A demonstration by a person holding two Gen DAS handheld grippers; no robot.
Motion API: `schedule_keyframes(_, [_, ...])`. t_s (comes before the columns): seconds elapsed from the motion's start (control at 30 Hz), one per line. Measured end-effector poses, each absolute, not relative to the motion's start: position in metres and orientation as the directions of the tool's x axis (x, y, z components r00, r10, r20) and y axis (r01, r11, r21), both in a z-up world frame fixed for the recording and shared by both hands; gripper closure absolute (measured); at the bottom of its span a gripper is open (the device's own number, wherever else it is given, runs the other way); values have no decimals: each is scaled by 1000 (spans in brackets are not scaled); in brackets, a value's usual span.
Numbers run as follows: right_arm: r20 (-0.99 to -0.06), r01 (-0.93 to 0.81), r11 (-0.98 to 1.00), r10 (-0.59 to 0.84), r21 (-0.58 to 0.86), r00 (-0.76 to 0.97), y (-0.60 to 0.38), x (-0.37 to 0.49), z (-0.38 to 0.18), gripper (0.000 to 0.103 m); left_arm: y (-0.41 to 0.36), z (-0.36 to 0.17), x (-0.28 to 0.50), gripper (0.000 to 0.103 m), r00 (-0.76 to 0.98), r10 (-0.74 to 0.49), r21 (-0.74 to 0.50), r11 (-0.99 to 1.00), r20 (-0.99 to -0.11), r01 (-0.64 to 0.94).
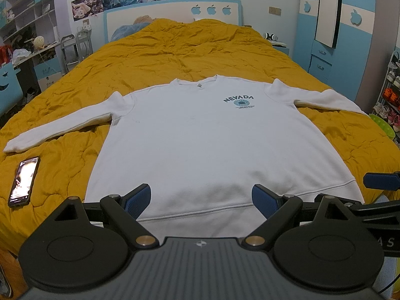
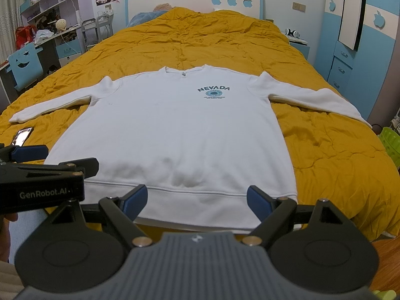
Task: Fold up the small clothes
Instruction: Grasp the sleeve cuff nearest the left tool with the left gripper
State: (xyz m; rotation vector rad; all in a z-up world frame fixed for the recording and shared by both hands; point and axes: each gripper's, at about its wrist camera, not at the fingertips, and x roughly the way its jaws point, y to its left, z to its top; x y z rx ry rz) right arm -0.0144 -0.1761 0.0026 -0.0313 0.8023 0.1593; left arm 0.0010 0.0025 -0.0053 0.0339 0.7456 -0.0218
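White sweatshirt (image 1: 200, 145) spread flat, front up, on the mustard quilt (image 1: 175, 50) of the bed, both sleeves stretched out to the sides, neckline toward the headboard (image 1: 172, 12), hem nearest the cameras. "NEVADA" print (image 1: 238, 99) in dark blue on the chest, toward the right sleeve. Lit phone (image 1: 23, 181) lying on the quilt just below the left sleeve's cuff, apart from the garment.

Left tool (image 1: 201, 200) released, blue pads spread wide, hovering over the hem near its middle, gripping nothing. Right tool (image 2: 197, 201) likewise released, pads wide apart over the hem band, gripping nothing. Both side by side at the foot of the bed; left one also seen at the left edge of the right wrist view, near the hem's left corner.

Shelves (image 2: 47, 2) with clutter along the left wall, blue wardrobe (image 2: 350, 50) on the right
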Motion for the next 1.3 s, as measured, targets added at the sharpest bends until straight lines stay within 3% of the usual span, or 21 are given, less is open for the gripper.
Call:
schedule_keyframes(0.43, [-697,-152,987,146,54,702,-178,6,2,21,32,-1,21,0,769,-19,-46,999,-639,-14])
schedule_keyframes(0.63, [-607,-164,985,163,54,778,-193,48,16,20,74,7,59,0,809,-104,-186,983,-579,-6])
schedule_keyframes(0.83, [-514,-202,976,214,79,831,-208,102,29,20,133,14,104,0,820,-56,-202,977,-570,-74])
schedule_keyframes(0.97, [-512,-255,951,309,174,802,-214,146,28,20,197,13,134,0,827,-68,-249,964,-558,-89])
schedule_keyframes(1.13, [-558,-225,954,299,199,774,-207,186,17,20,288,16,164,0,811,82,-194,952,-579,-235])
schedule_keyframes(1.3, [-588,-184,954,292,238,754,-198,212,0,20,398,16,177,0,773,188,-268,867,-606,-421])
